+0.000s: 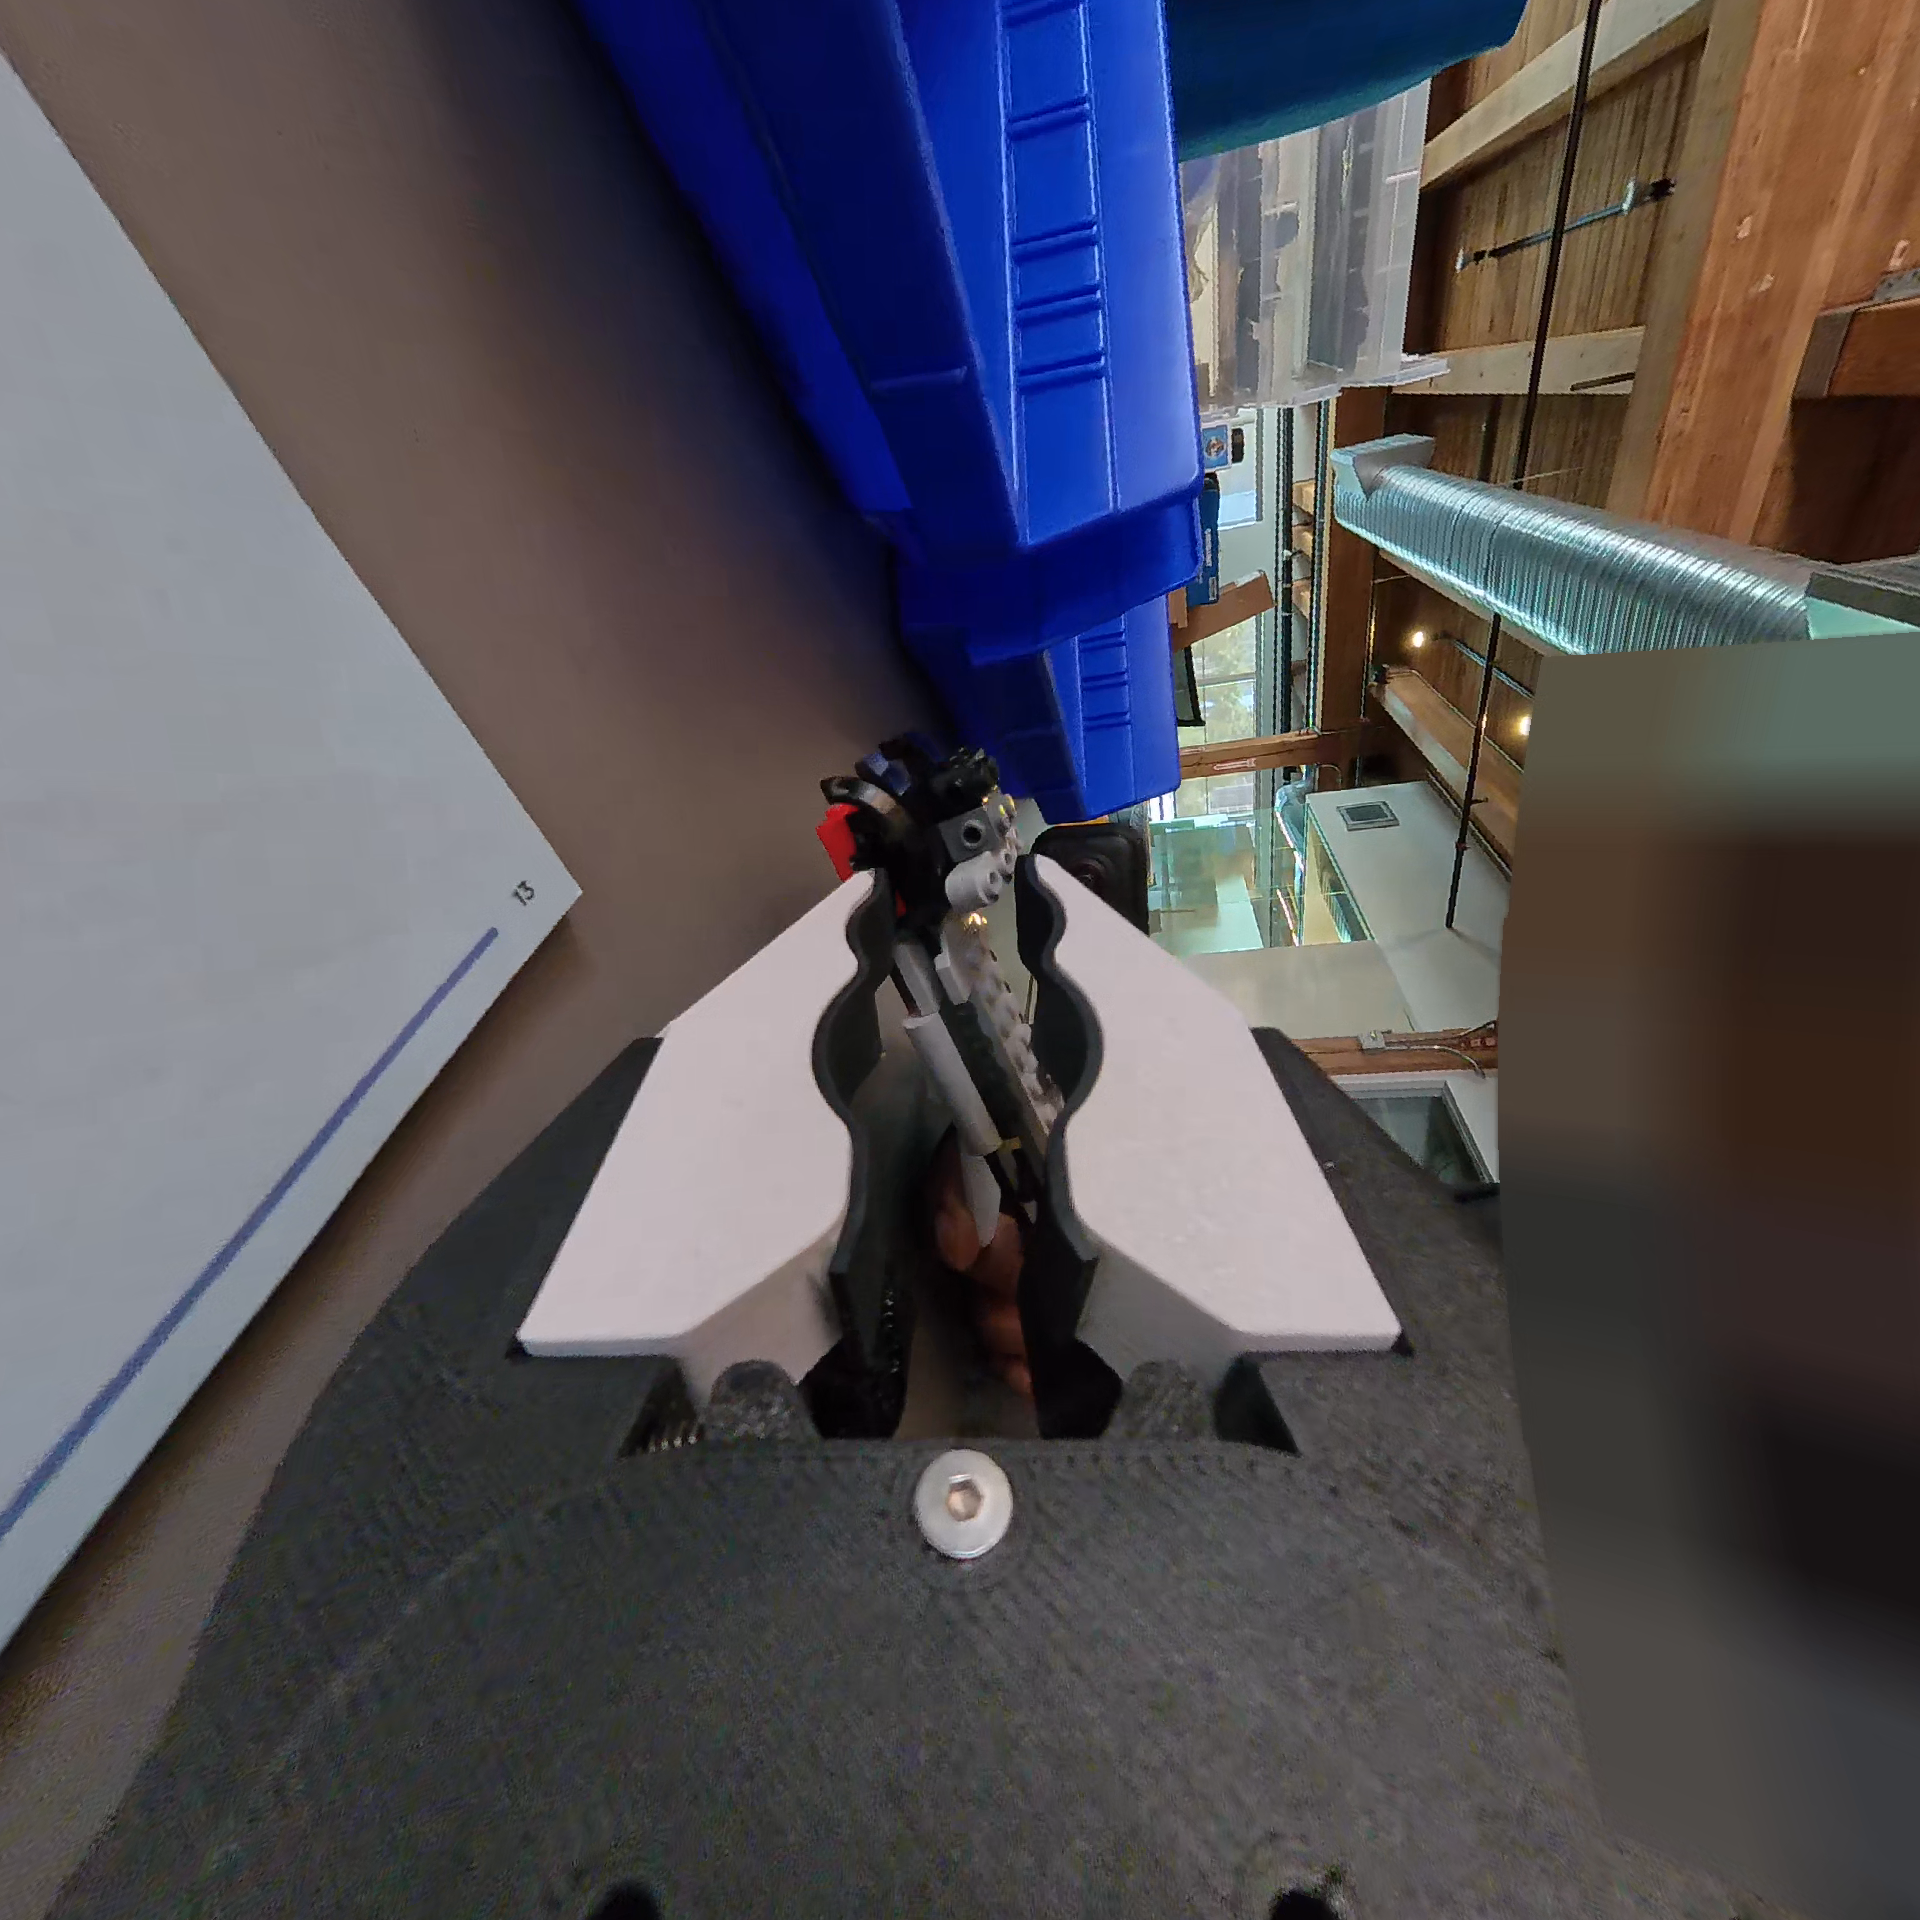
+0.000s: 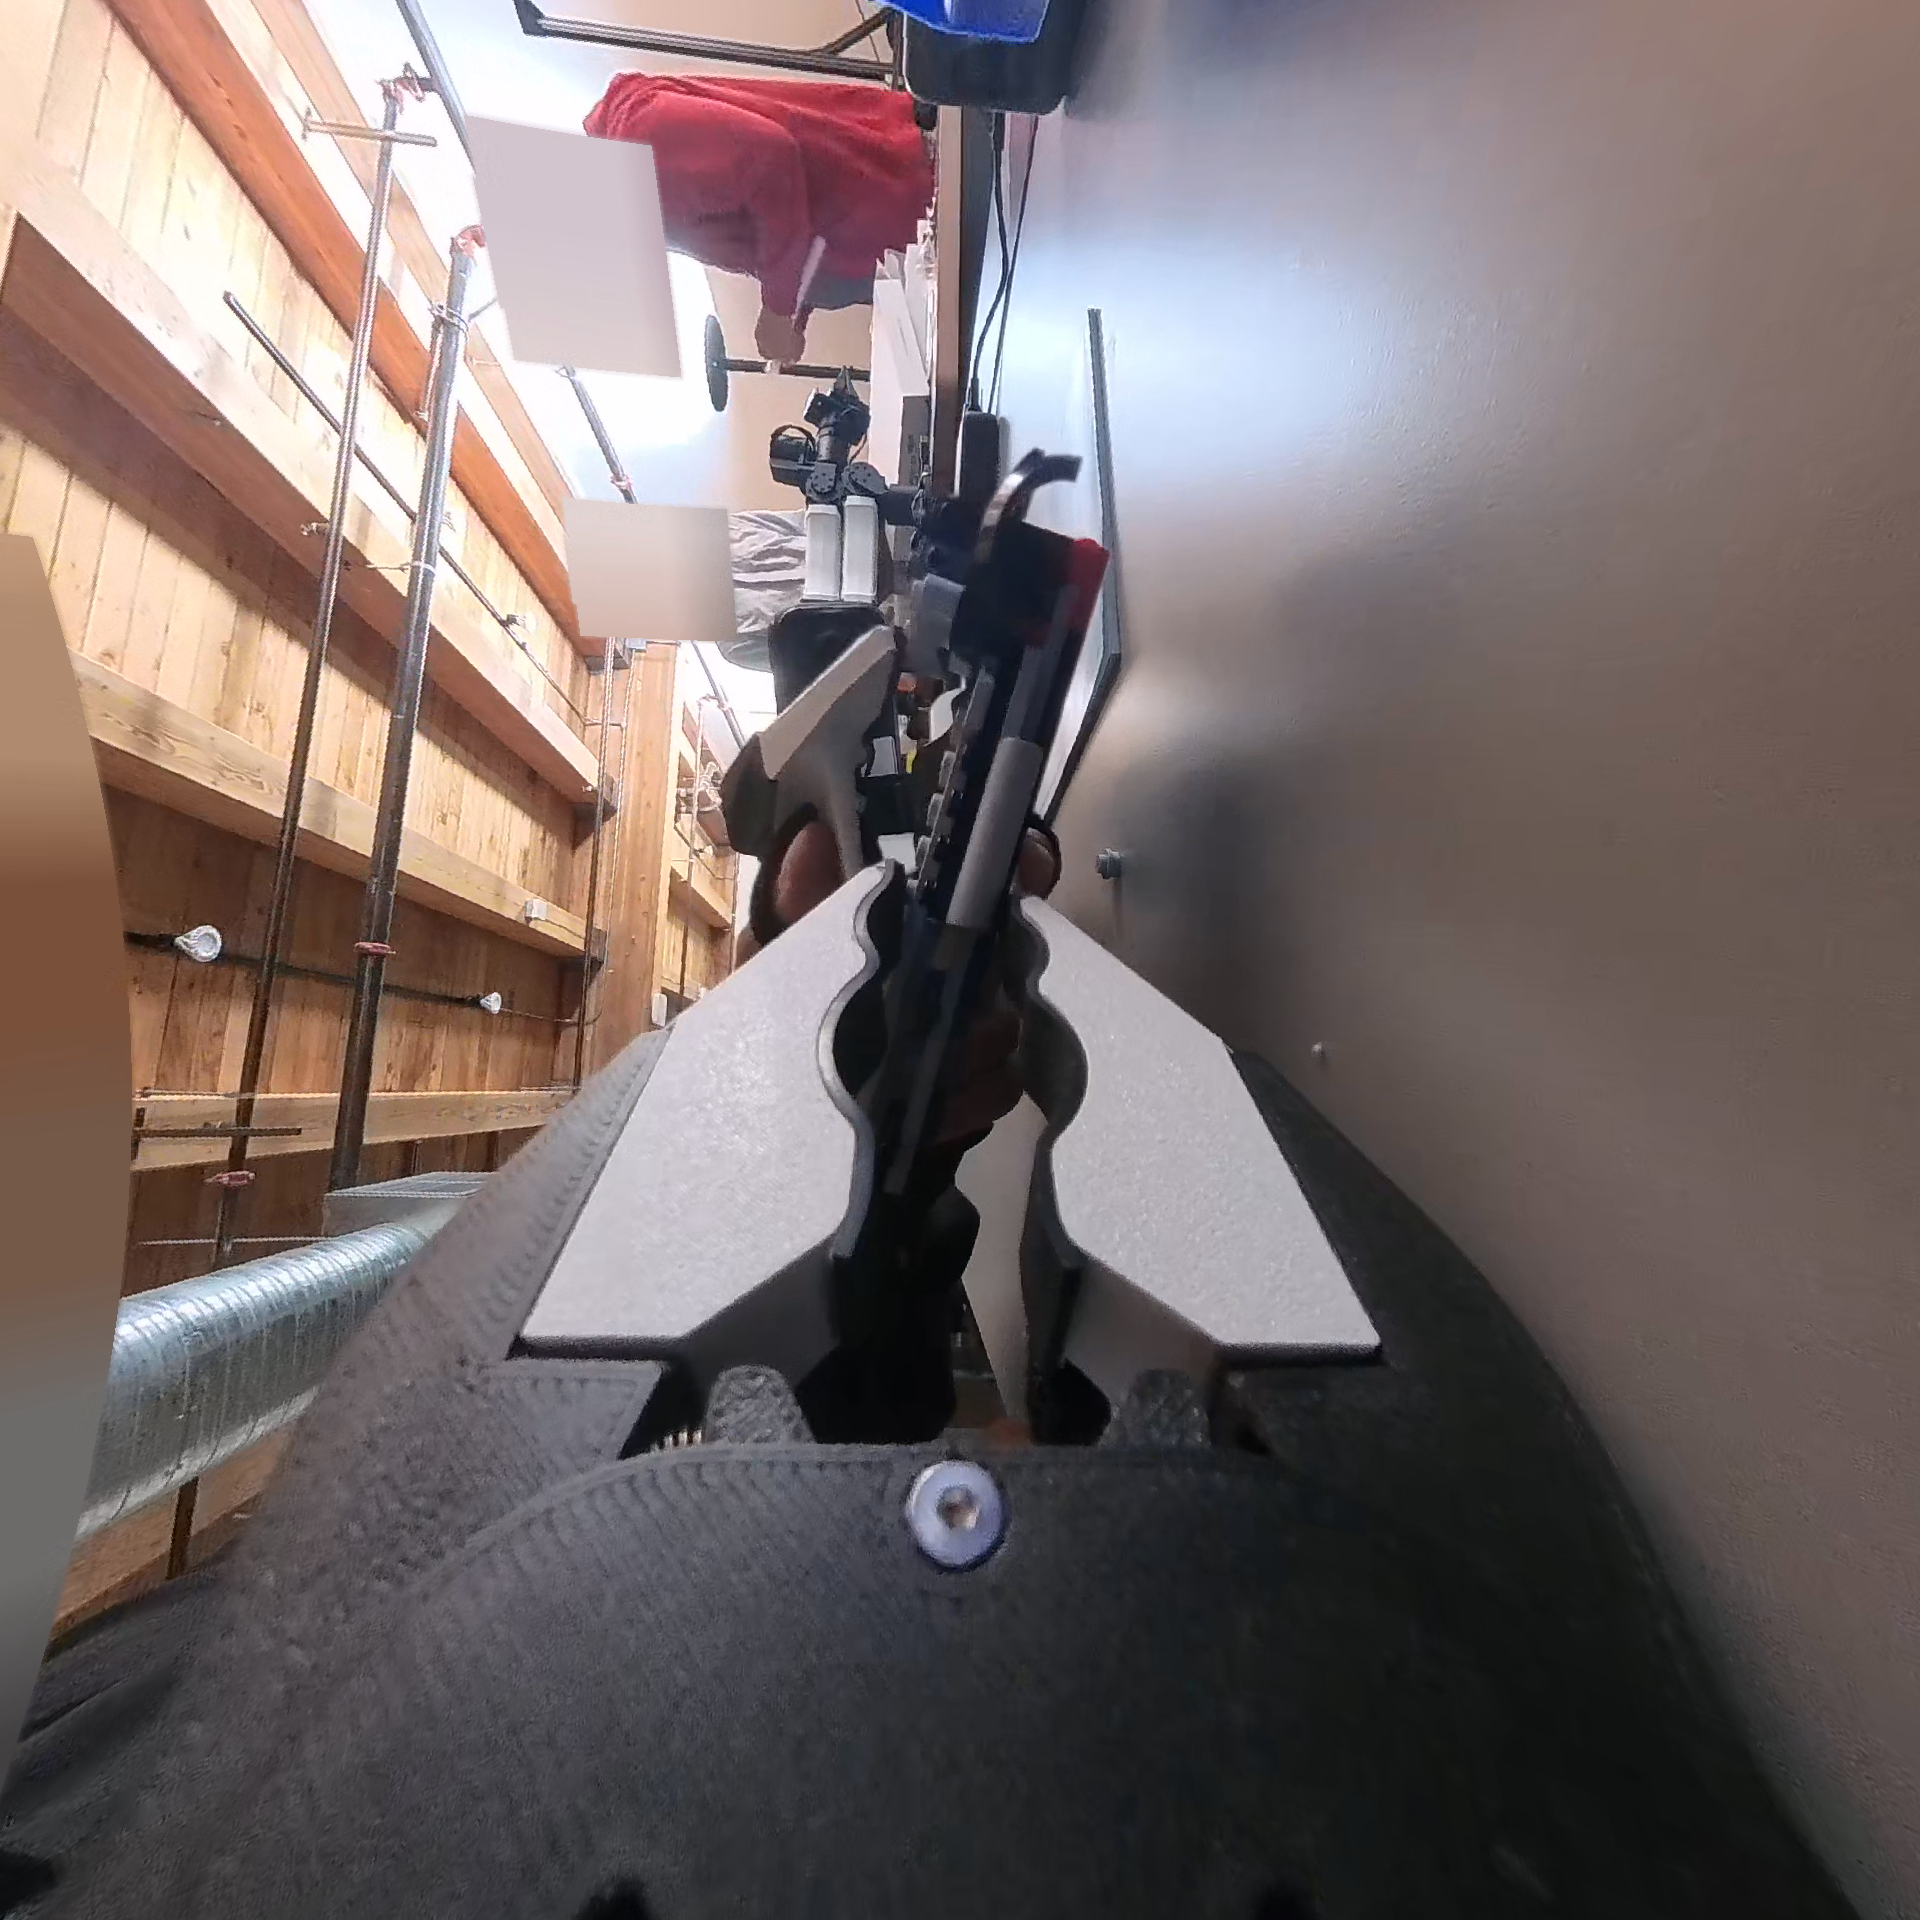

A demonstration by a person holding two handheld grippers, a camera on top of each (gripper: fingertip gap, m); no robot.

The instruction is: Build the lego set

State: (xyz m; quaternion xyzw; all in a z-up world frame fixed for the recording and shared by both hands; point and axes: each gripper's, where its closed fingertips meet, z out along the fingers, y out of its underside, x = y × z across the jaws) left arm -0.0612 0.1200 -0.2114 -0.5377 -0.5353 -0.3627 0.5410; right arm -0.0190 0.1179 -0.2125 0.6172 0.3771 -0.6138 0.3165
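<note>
You held the lego assembly [image 1: 961, 935] clamped in your left gripper [image 1: 956, 883] — red piece at eleven o'clock. Your right gripper [image 2: 956, 914] pinched the same build [image 2: 987, 748] too — likely bracing it for pressing parts together.

A workshop or robotics lab inside a timber-framed building. Bare wooden beams [image 2: 312, 582] and plank walls fill the left of the right wrist view, braced with threaded metal rods [image 2: 410, 665]. A ribbed silver air duct [image 1: 1558, 561] crosses the right side of the left wrist view. Stacked blue plastic storage bins [image 1: 997, 312] sit on the brown tabletop [image 1: 468, 416] at top centre. A small robot arm [image 2: 831, 457] stands on a far bench, centre of the right wrist view.
</note>
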